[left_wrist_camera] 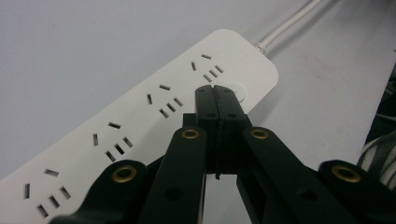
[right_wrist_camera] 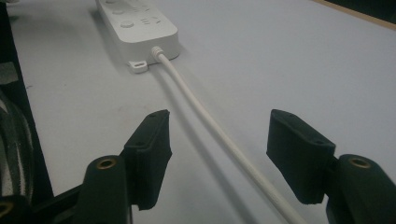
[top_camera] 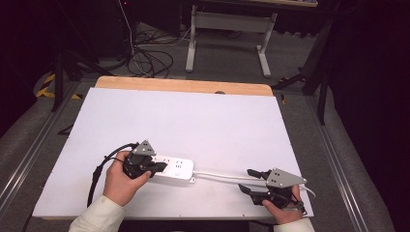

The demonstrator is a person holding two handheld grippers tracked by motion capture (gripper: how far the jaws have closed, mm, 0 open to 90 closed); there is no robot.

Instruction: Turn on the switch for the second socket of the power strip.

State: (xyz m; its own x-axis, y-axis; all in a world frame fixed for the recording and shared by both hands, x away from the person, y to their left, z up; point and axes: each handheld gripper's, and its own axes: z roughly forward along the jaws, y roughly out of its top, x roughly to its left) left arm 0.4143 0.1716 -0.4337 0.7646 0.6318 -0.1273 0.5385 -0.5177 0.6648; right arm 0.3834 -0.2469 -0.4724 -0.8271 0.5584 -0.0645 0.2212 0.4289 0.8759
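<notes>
High view: white power strip [top_camera: 174, 168] at 7 o'clock on the white table [top_camera: 193, 116], no readable markings. Left gripper [top_camera: 162, 167] pressed shut, tips over the strip, empty. Right gripper [top_camera: 250, 182] at 5 o'clock, jaws wide apart, straddling the cord [right_wrist_camera: 219, 135], not touching.

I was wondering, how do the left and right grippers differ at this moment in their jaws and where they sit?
The left gripper has its jaws pressed shut, over the white power strip; the right gripper has its jaws wide open. The left one is above the strip's body, the right one straddles the strip's white cable without gripping it. Both are black and hand-held over the white table.
</notes>
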